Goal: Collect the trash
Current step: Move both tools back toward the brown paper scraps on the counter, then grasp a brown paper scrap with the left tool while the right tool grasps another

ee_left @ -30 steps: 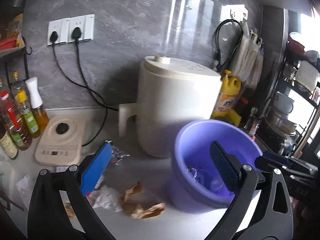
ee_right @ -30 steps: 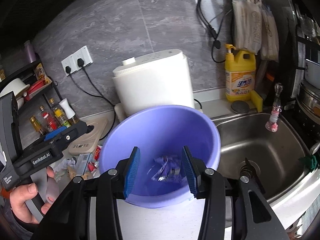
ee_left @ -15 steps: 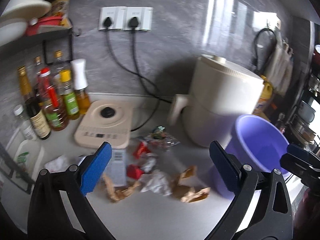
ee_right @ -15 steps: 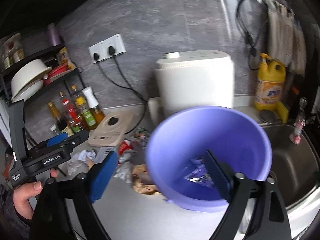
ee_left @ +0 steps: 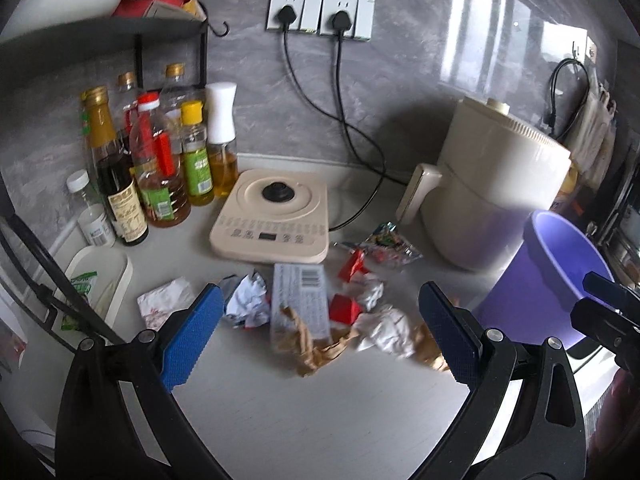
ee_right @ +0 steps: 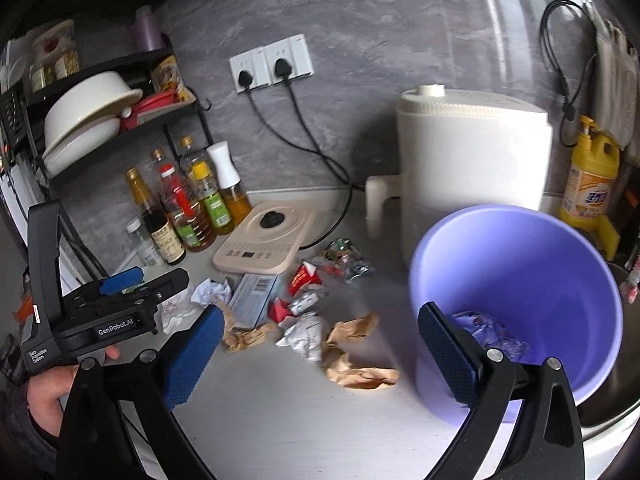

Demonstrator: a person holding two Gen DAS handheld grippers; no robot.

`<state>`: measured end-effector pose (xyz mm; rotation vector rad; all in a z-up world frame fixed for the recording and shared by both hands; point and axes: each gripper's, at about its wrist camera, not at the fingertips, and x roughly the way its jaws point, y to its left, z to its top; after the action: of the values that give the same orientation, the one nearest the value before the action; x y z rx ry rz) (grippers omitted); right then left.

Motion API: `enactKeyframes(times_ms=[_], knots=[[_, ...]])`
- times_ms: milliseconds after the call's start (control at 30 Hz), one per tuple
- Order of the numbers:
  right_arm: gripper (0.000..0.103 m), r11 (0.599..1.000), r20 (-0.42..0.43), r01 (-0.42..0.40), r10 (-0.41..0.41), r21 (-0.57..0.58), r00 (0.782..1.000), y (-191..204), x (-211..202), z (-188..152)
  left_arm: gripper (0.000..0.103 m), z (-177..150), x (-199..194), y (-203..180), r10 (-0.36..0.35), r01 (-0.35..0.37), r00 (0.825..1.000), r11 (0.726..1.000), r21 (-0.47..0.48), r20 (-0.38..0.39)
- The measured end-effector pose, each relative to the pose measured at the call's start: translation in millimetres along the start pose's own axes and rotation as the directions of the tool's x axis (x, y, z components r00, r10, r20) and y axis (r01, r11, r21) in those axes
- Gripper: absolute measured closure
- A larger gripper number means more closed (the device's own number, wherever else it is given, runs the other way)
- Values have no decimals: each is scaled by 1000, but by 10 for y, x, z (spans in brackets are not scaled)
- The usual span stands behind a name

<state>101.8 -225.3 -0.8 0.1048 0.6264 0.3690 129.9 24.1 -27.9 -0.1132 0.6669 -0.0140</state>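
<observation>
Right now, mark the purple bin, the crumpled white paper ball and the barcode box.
purple bin (ee_right: 560, 264), right wrist view, inner back wall.
crumpled white paper ball (ee_right: 305, 334), right wrist view, middle of the wad.
barcode box (ee_left: 302, 300), left wrist view, top face below the barcode.

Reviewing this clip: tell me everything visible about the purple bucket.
The purple bucket is smooth plastic, round and open-topped, tapering toward its base. It stands upright on the pale counter, in front of the cream appliance and beside the sink. Crinkled wrappers lie at its bottom. Neither gripper holds it.
</observation>
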Motion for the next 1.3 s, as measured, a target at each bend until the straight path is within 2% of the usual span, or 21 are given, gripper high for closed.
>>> enactKeyframes(times_ms=[233,500,967,1300], knots=[[8,1000,-56,12,-13,-24,998,192,203,-88,6,-100,185,169,-14,14,999,1000,0,-49],[8,998,-127,65,-67,-23,990,266,462,-225,7,-164,465,236,-54,55,993,999,1,-100],[13,988,-212,148,-155,-48,965,275,874,-368,19,-214,930,255,-111,113,979,994,1,-172],[13,979,-247,192,-202,-65,948,223,949,-410,31,-321,1251,216,-119,124,967,992,7,-226]])
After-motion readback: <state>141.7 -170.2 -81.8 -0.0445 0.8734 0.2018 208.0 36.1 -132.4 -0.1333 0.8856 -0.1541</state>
